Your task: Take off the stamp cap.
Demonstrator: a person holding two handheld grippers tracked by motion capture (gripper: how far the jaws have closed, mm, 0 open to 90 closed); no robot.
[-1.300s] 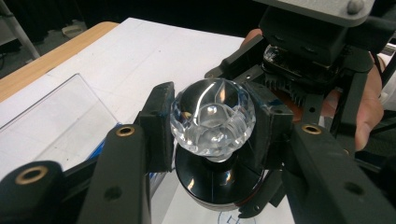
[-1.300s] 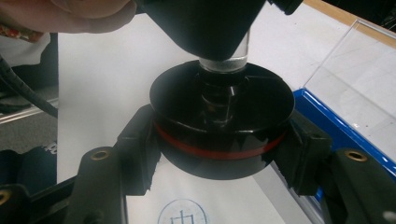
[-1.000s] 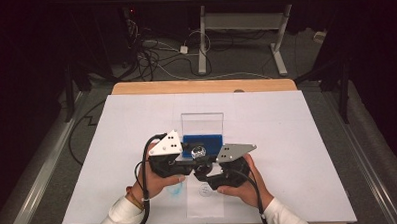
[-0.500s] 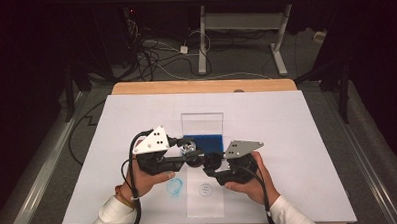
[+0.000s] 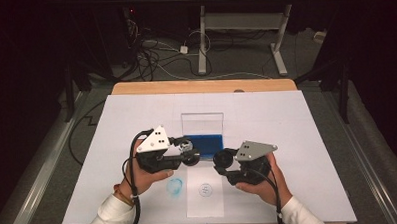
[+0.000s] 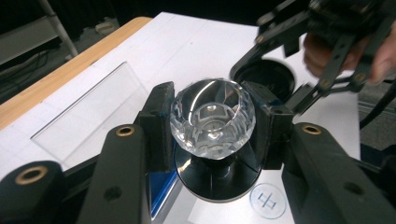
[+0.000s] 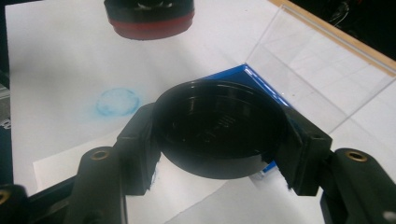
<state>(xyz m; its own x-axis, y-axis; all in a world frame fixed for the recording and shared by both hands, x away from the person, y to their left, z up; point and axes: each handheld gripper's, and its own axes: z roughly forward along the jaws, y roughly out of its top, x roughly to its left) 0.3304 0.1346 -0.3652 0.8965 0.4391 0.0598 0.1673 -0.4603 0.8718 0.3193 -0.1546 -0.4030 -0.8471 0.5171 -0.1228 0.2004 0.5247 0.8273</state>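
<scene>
My left gripper [image 5: 187, 155] [image 6: 212, 128] is shut on the clear faceted knob [image 6: 212, 116] of a round stamp [image 5: 190, 153], whose black body [image 6: 217, 179] hangs below the jaws. The stamp's red-rimmed underside [image 7: 149, 18] shows at the top of the right gripper view. My right gripper [image 5: 220, 161] [image 7: 219, 140] is shut on a black round cap [image 7: 219, 126] [image 6: 266, 77] [image 5: 222, 158], held a short way right of the stamp and apart from it. Both hover above the front edge of a blue ink pad [image 5: 203, 142] [image 7: 261, 84].
The pad's clear lid [image 5: 202, 123] [image 6: 88, 112] stands upright behind it. A small paper sheet [image 5: 204, 202] in front bears a round blue stamp mark [image 5: 205, 190] [image 6: 267, 200]. A blue smudge [image 5: 175, 187] [image 7: 116, 102] lies left of it on the white table cover [image 5: 287, 119].
The two grippers were pressed together a second ago. The right one has drawn away to the right with the black cap, off the stamp; the left has barely shifted.
</scene>
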